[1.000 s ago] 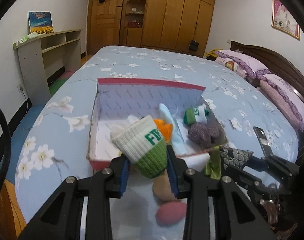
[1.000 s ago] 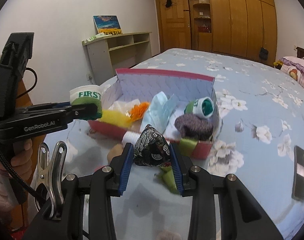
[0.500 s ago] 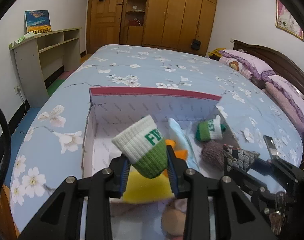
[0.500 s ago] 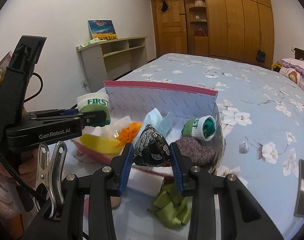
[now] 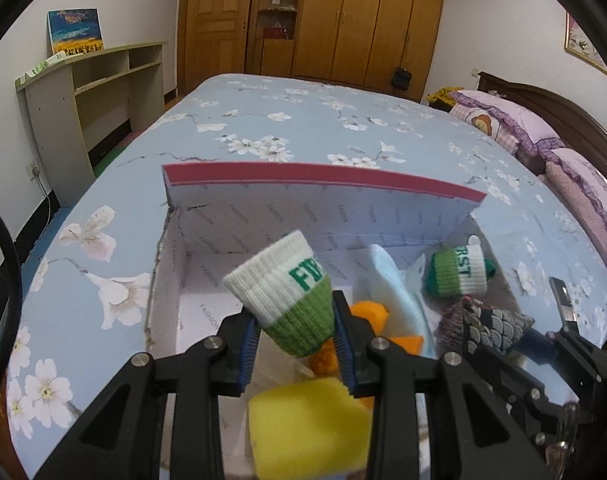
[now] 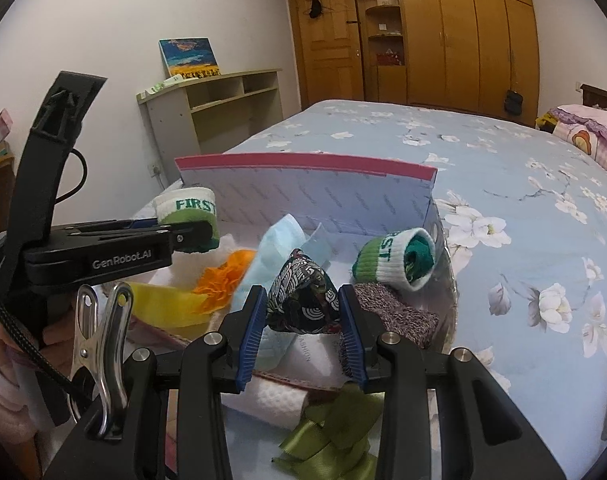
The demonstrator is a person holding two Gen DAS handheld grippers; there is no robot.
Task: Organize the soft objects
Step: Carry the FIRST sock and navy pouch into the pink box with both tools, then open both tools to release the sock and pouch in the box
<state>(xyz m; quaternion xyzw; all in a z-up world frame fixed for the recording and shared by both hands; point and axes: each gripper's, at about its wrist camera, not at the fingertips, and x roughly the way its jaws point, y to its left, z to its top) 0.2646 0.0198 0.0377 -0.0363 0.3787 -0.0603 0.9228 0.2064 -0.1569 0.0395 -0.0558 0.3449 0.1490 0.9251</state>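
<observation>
Left tool [image 5: 295, 336]: clamped on a rolled green-and-white sock [image 5: 285, 294] lettered "FIRST", held above the left part of the box.
Right tool [image 6: 301, 322]: closed around a dark patterned pouch [image 6: 305, 300], held over the box's near right side.
Box [image 5: 323, 174]: pink-rimmed, white inside, open on the bed, far wall upright.
Inside the box: a second rolled green-and-white sock [image 6: 395, 260] at the right, a grey-purple knit piece [image 6: 395, 312] just below it, a light blue cloth [image 6: 271, 252] in the middle, an orange piece [image 6: 223, 276] left of that, a yellow sponge [image 5: 307, 432] near the front.
Outside the box: a white roll [image 6: 275, 400] and an olive-green ribbon [image 6: 335, 436], both touching or just beside the near wall.
Bed [image 5: 263, 120]: blue floral cover, carrying the box.
</observation>
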